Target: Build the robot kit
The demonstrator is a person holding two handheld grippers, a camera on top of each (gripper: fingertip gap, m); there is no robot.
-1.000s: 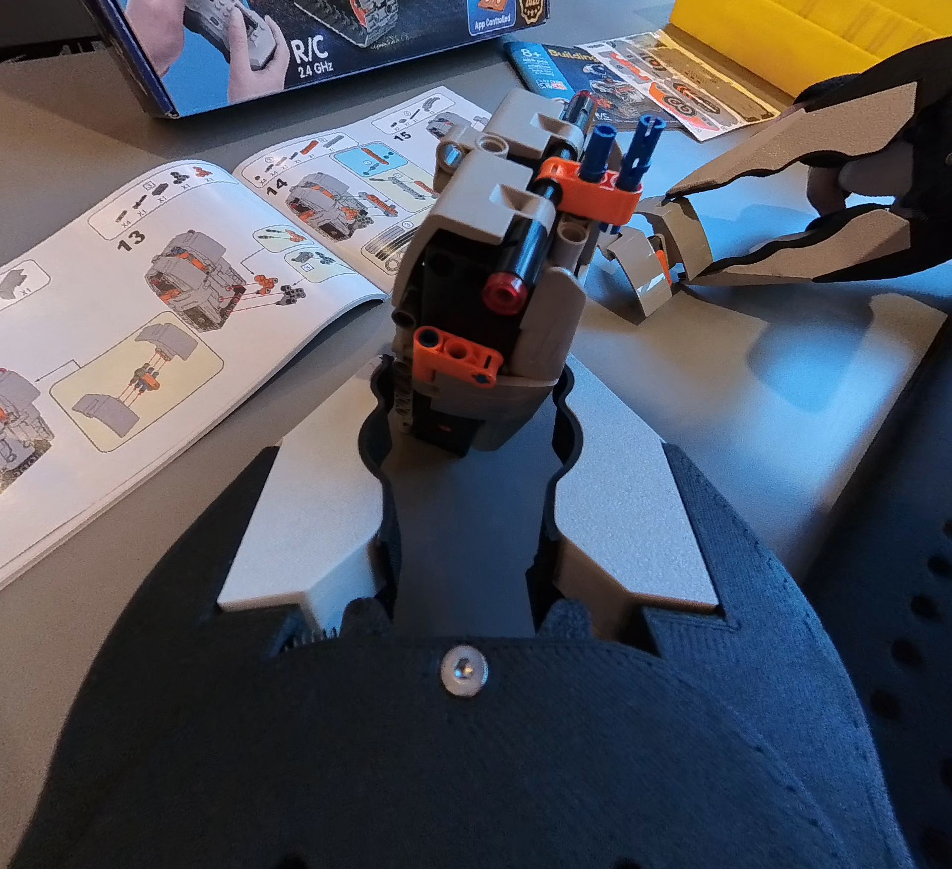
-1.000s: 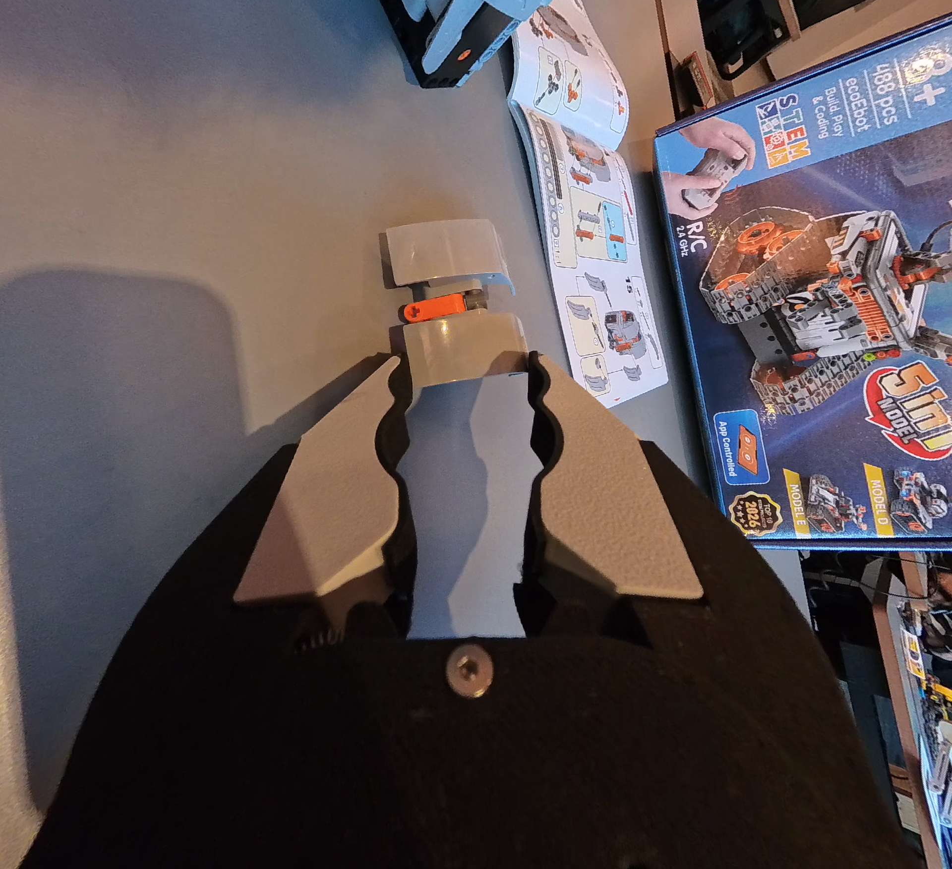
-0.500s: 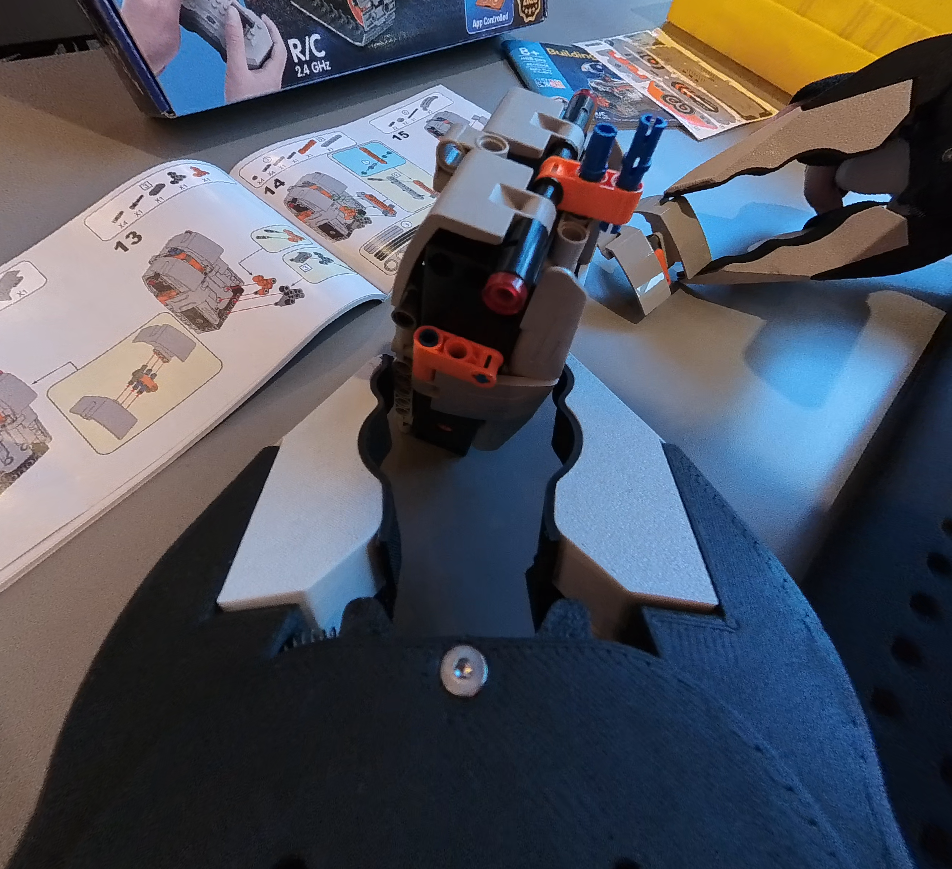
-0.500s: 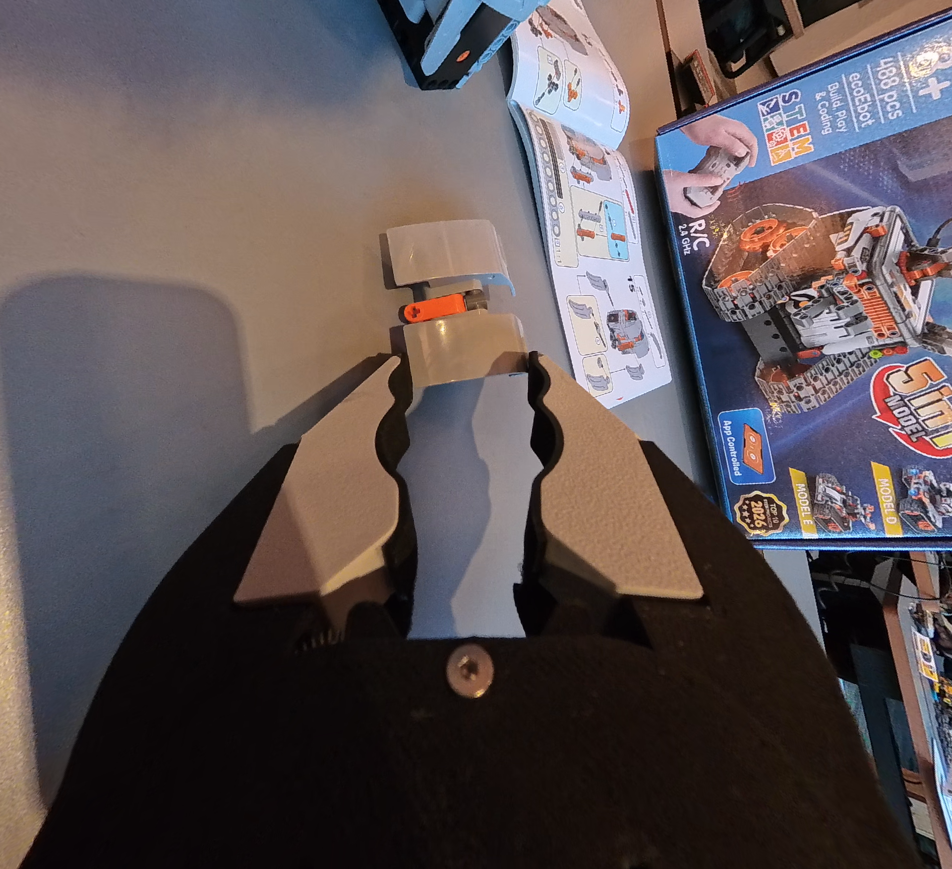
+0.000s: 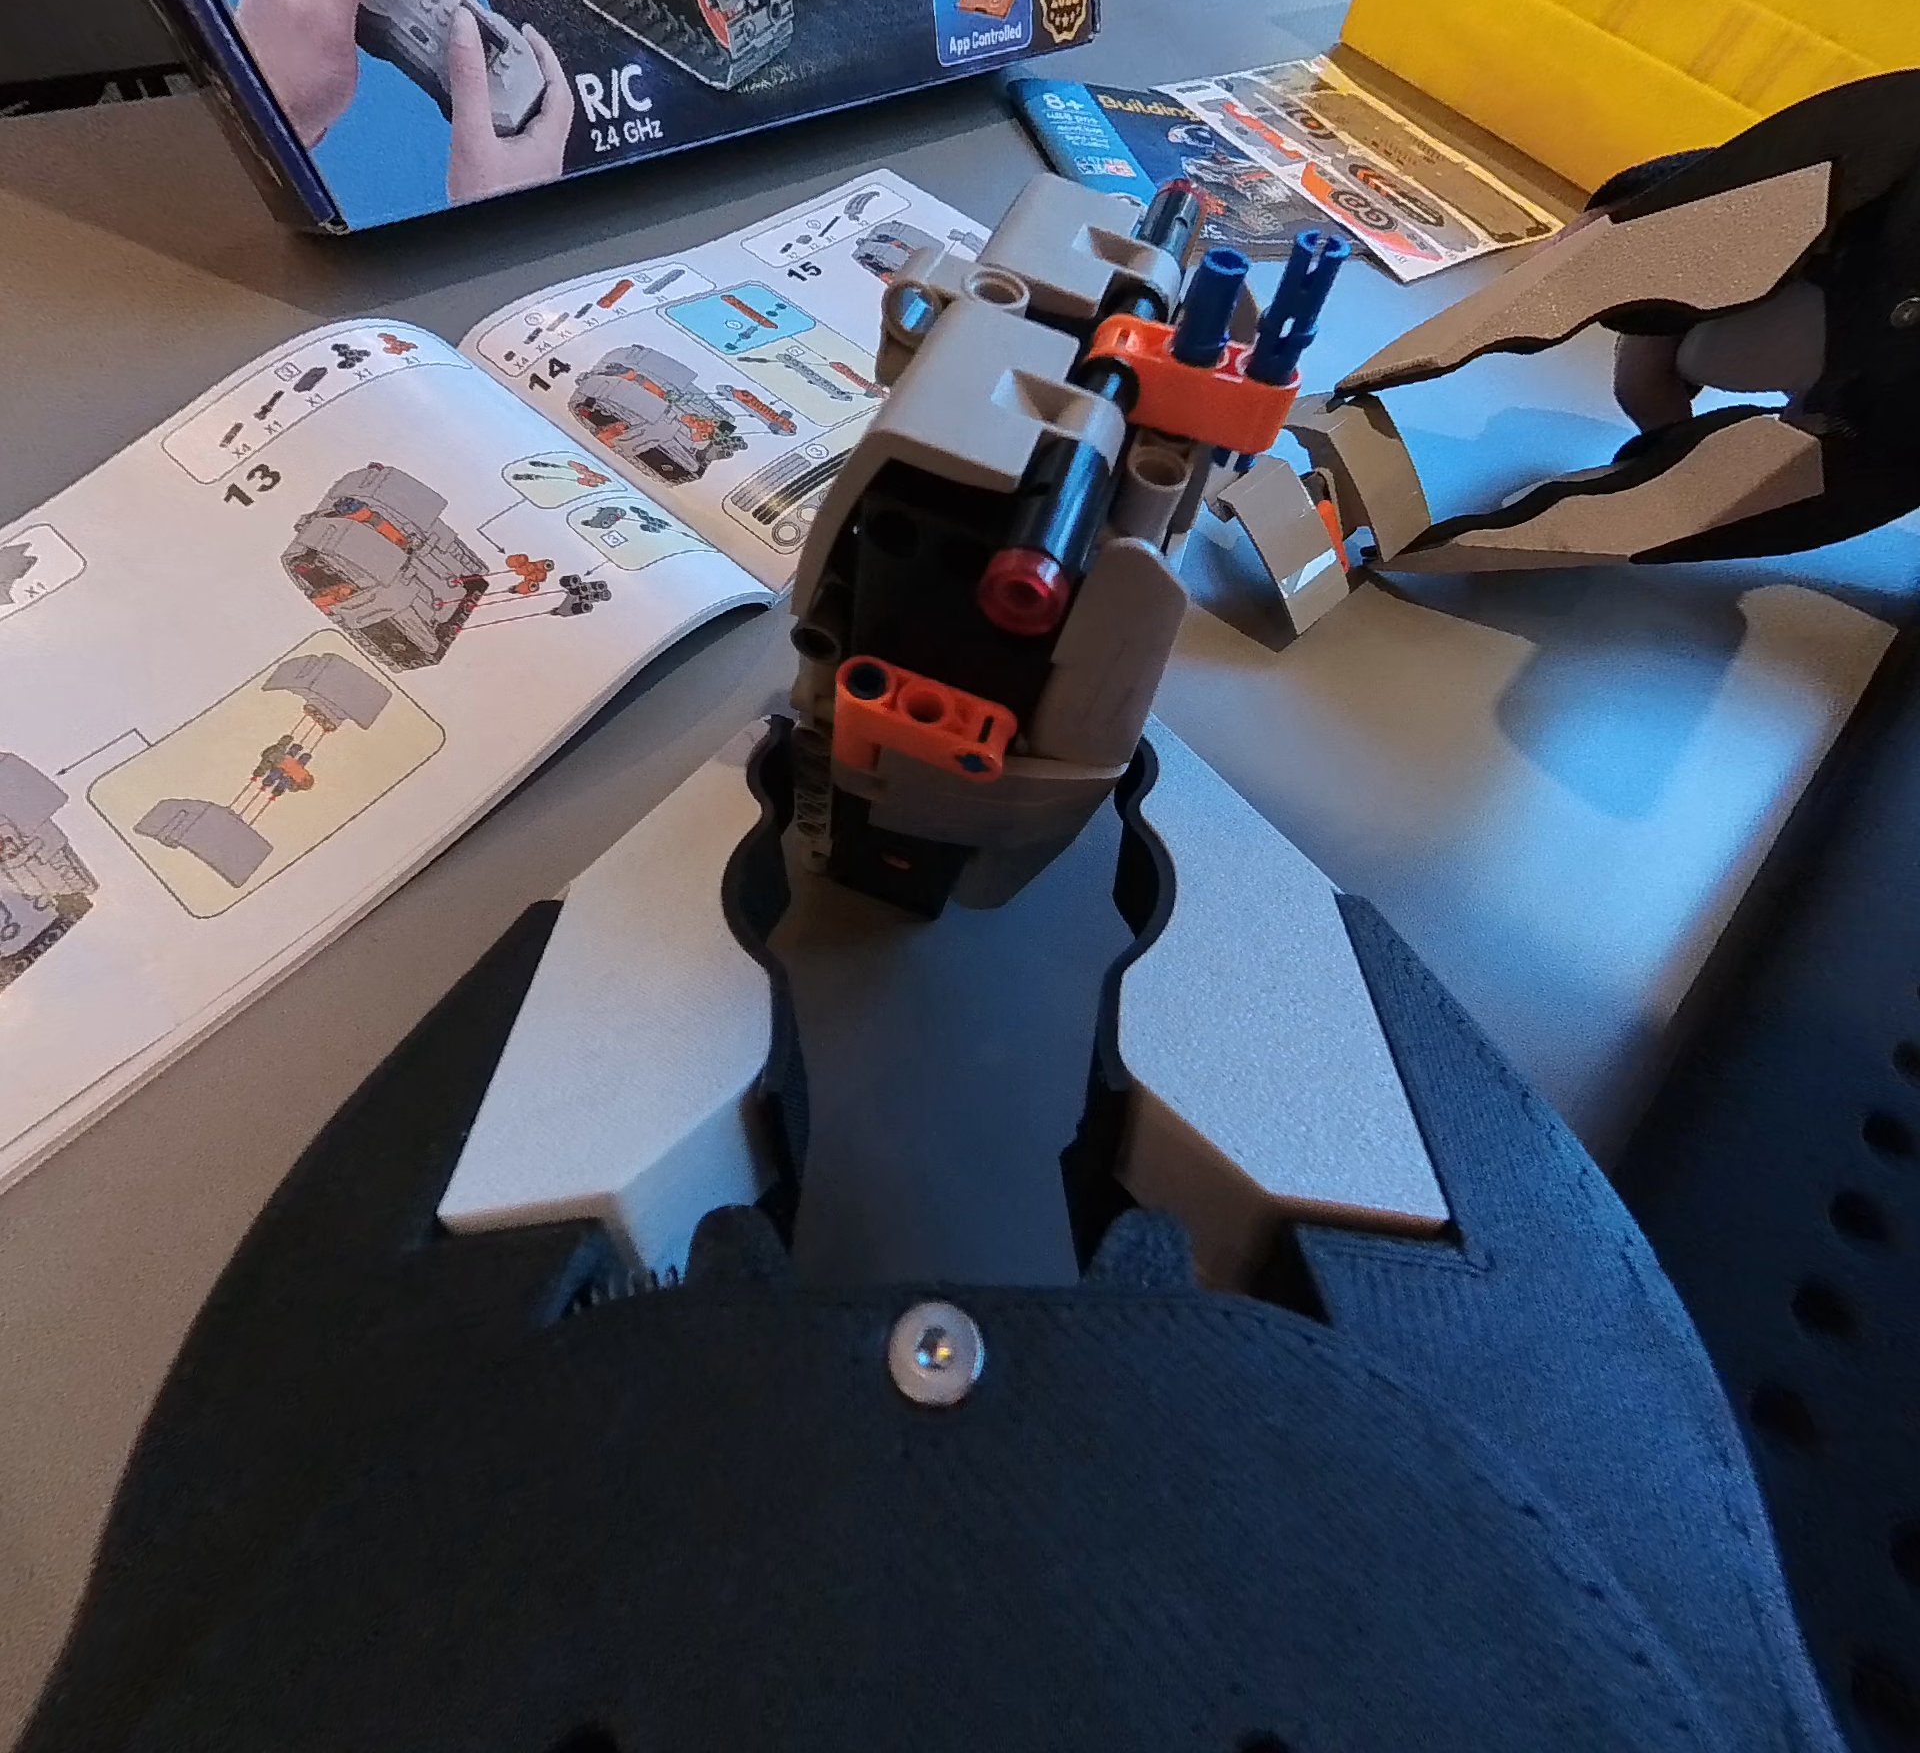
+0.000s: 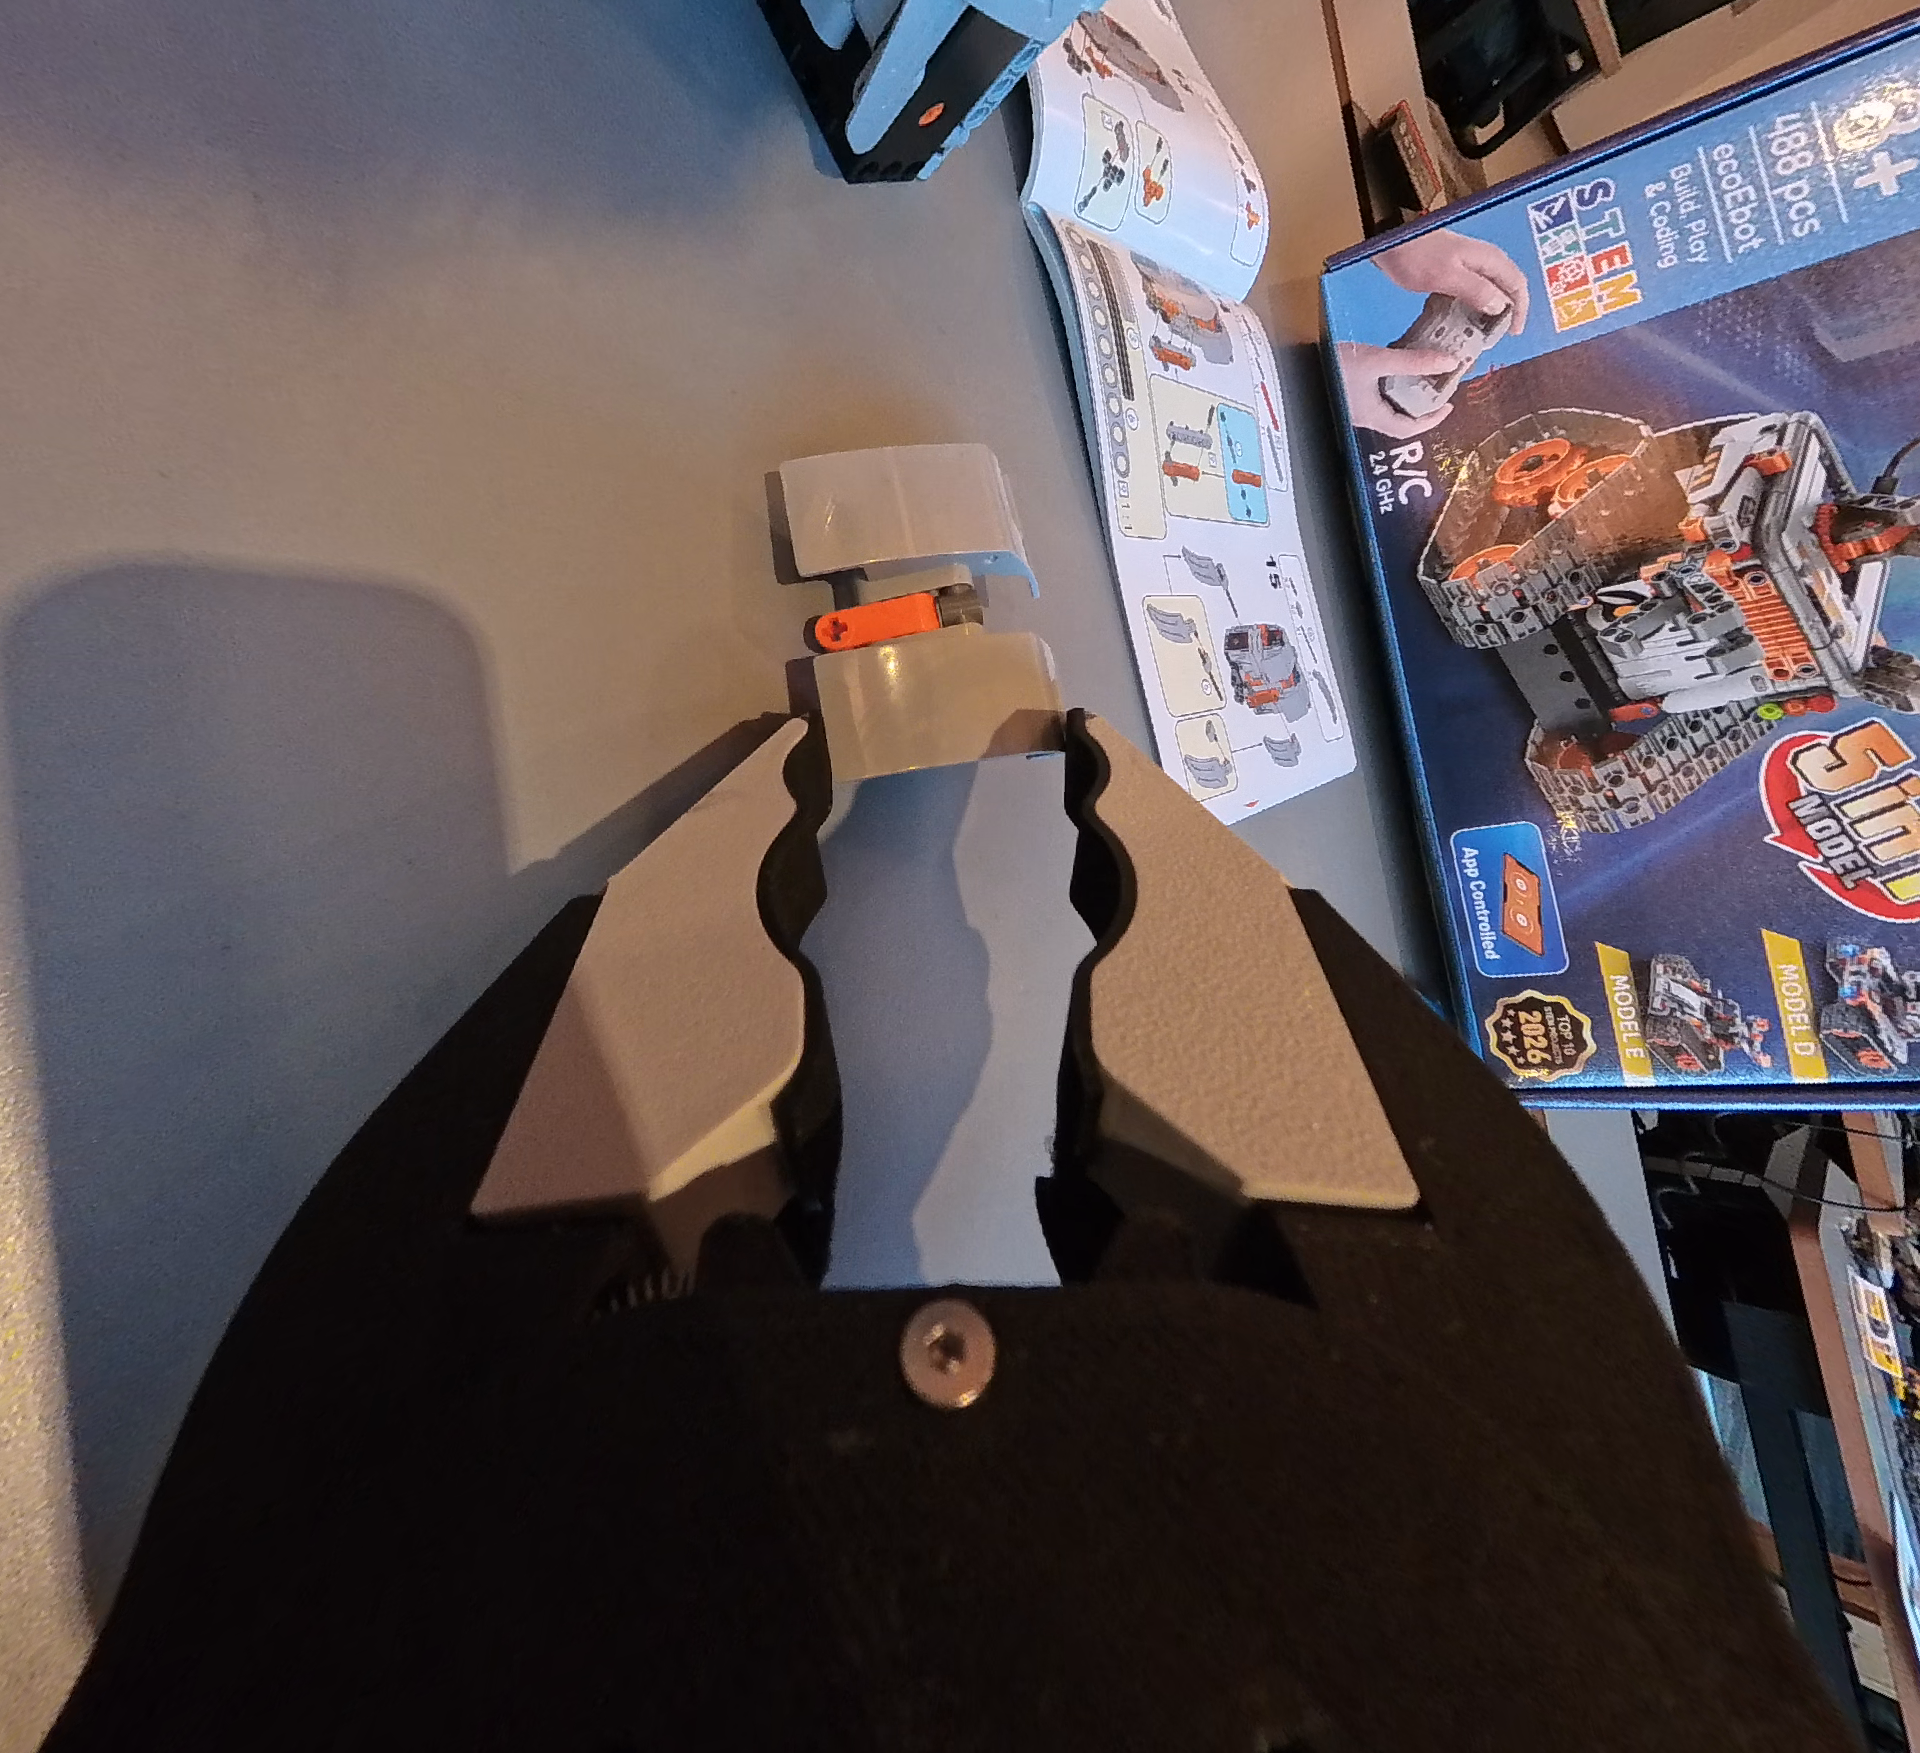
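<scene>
While the left gripper [image 5: 940, 830] clamps the model [image 5: 997, 540] mid-frame, the right gripper's [image 6: 935, 727] fingers pinch only the panel piece's [image 6: 920, 633] near edge on the desk [image 6: 416, 301], so it may slip.

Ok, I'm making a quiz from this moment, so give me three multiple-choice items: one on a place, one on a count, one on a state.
1. Where are the right gripper's tips?
A. On the box
B. At the grey piece on the table
C. On the booklet

2. How many blue pins stick up from the model's top orange beam?
A. One
B. Two
C. Four

3. What state is the left gripper in?
A. Open and empty
B. Shut on the booklet
C. Shut on the model

Answers:
1 B: the right gripper has its tips closed on both sides of the grey piece, away from the box and the booklet.
2 B: two blue pins stand side by side.
3 C: the left gripper has its fingers clamped on the base of the model.
</scene>
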